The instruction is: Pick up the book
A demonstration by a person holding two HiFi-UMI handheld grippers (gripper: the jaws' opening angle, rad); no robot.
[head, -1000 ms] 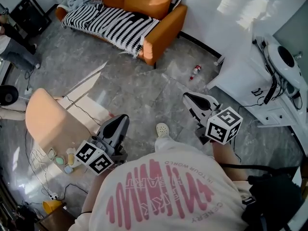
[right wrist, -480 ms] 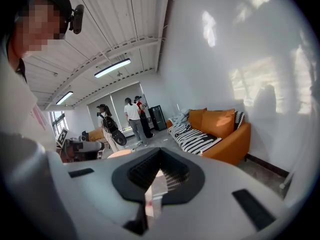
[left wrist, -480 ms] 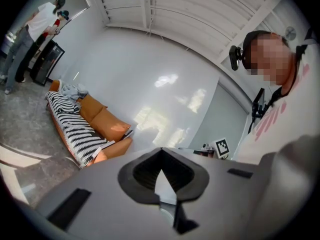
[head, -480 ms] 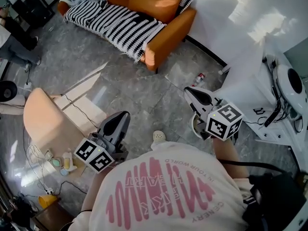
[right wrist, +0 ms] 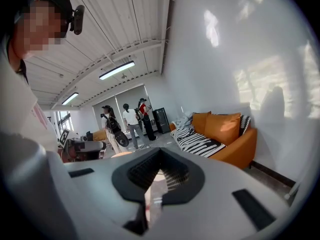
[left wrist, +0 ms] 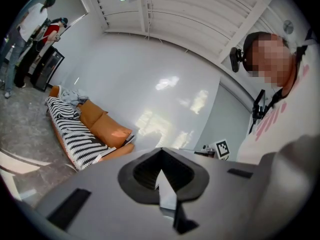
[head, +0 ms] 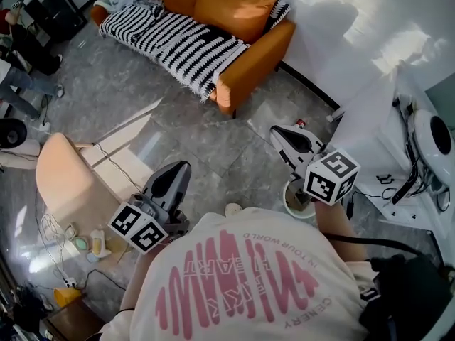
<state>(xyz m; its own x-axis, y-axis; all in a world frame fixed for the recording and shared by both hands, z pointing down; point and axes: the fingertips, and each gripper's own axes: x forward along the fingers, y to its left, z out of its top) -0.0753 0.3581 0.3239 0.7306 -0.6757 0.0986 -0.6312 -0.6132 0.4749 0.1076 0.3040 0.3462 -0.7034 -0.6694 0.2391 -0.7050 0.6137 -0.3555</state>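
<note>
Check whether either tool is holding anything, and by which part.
Nothing is held. The left tool and the right tool both have their jaws together with nothing between them.

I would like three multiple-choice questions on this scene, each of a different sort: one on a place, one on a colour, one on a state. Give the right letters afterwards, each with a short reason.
1. Where does the striped blanket lie?
A. on the sofa
B. flat on the floor
C. over a chair

2. Which colour is the sofa?
A. grey
B. orange
C. green

3. In which state are the right tongs?
A. wide open
B. shut on a book
C. shut, holding nothing

Answers:
1 A: in the head view the blanket is spread over the sofa's seat and hangs over its front edge.
2 B: its cushions and arm show orange in all three views.
3 C: the right gripper view shows the jaws together, with nothing between them.
</note>
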